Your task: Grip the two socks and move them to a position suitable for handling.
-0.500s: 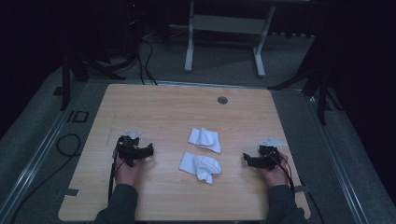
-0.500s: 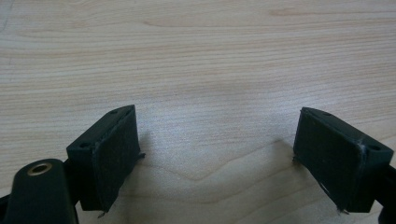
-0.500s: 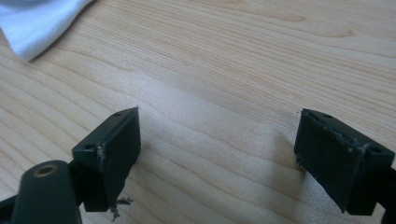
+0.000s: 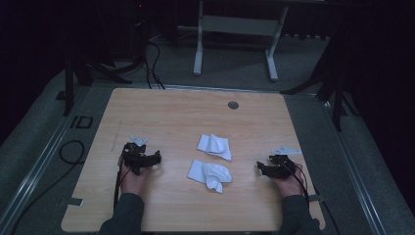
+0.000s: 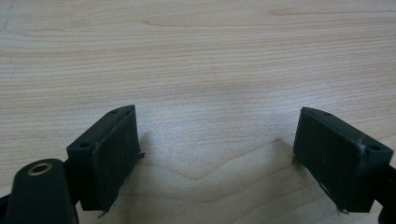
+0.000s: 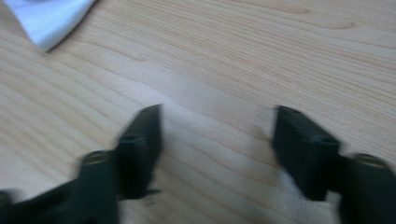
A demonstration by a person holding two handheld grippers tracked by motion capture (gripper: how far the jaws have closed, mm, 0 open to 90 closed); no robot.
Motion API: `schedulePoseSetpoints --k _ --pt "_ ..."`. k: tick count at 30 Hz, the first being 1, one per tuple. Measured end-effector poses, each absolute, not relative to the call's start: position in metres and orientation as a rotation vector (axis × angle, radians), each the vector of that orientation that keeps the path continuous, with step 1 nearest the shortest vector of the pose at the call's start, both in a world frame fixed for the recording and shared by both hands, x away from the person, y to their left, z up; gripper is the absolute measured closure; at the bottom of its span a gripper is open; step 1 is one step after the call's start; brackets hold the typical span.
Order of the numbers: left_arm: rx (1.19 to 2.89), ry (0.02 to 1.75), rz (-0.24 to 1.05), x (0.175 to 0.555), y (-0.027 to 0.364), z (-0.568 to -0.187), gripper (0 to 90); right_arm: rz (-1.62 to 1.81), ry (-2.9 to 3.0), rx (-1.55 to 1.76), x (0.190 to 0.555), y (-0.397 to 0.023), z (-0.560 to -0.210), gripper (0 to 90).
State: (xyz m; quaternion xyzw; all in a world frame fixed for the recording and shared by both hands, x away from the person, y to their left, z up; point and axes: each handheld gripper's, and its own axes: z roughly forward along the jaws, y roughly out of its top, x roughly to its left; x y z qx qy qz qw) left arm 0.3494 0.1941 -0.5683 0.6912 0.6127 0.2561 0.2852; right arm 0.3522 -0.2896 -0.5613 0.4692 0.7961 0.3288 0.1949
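Two white cloths (image 4: 211,161) lie lengthwise left-to-right between the empty, parted left gripper (image 4: 157,160) and right gripper (image 4: 258,169)

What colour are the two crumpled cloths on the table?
White cloths, clearest in the high view.

Two black jaws of the left gripper (image 5: 217,158), rising from the bottom edge and standing wide apart, nothing between them but bare wood. One at the lower left, turned slightly inward, with a flat dark pad facing the gap and a small hole on its top face; beside it, in the corner, a rounded black part with a brass-coloured ring. The other at the lower right, likewise angled inward. Beneath and beyond, a pale table (image 5: 201,60) with wavy grain, faintly shadowed around each jaw.
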Motion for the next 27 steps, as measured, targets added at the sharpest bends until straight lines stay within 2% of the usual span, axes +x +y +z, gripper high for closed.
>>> schedulePoseSetpoints --k 7,12,24,25,27 --pt "1.846 1.641 0.685 0.348 0.194 -0.568 14.4 0.925 2.234 1.305 0.347 -0.293 -0.559 64.7" --pt "1.844 1.643 0.684 0.348 0.194 -0.568 14.4 0.933 2.280 1.257 0.340 -0.288 -0.555 78.5" --pt "1.847 1.630 0.685 0.343 0.193 -0.568 16.0 0.974 2.401 1.003 0.315 -0.235 -0.539 86.0" --pt "1.851 1.622 0.684 0.342 0.193 -0.567 17.9 0.976 2.411 0.983 0.314 -0.231 -0.538 86.7" --pt "1.849 1.641 0.678 0.339 0.192 -0.564 29.6 0.990 2.430 0.949 0.311 -0.221 -0.536 88.5"
